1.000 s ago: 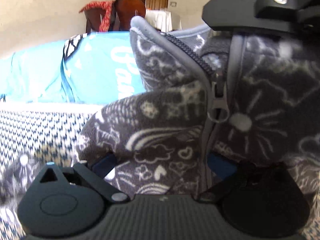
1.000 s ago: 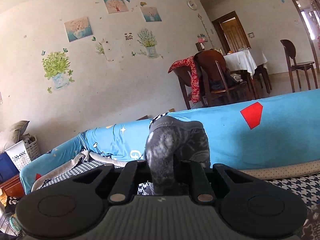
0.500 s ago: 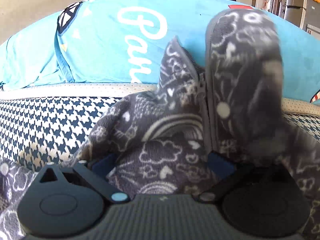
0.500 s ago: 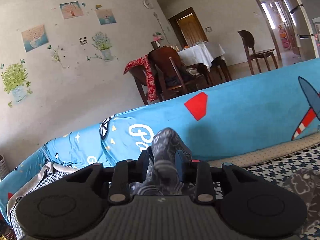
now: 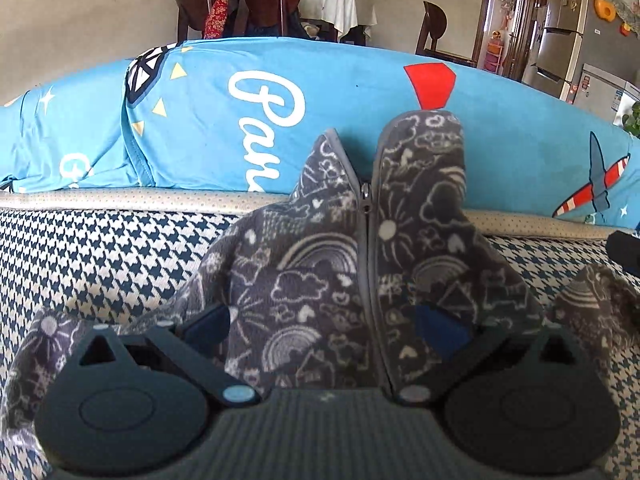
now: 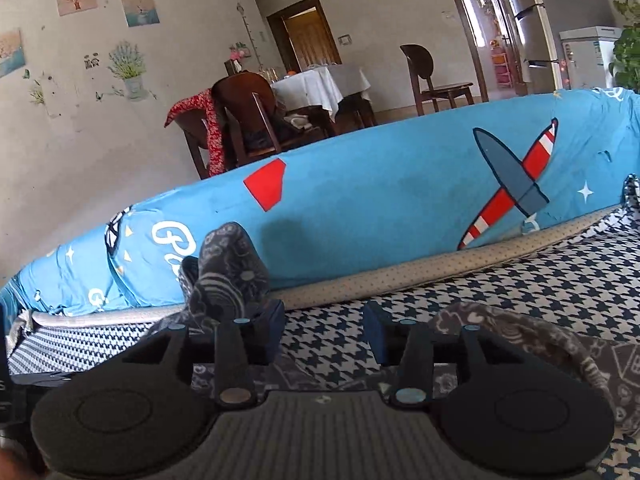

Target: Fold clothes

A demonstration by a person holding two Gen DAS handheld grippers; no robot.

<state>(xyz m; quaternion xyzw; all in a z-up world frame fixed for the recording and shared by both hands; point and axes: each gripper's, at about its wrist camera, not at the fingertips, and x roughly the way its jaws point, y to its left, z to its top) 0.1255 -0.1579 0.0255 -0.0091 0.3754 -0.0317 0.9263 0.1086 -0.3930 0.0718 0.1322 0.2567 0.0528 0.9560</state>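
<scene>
Left gripper (image 5: 324, 324): fingers spread wide, grey doodle-print fleece jacket (image 5: 320, 272) bunched between them; cannot tell whether the pads actually bite the cloth. Jacket's zip (image 5: 366, 216) runs straight up between the fingers, collar halves standing up on either side of it

Right gripper (image 6: 322, 332): jaws apart, nothing between them but bare houndstooth seat cover (image 6: 520, 280). A hump of the jacket (image 6: 228, 268) sits just beyond its left finger (image 6: 268, 324); another fold of the same cloth lies low by its right side

Jacket location: on the houndstooth seat, raised part near the blue printed backrest cover (image 5: 200, 120). In the left wrist view a further bit of fleece lies at far right

Background: dining table with white cloth (image 6: 316, 84), wooden chairs, fridge at far right
</scene>
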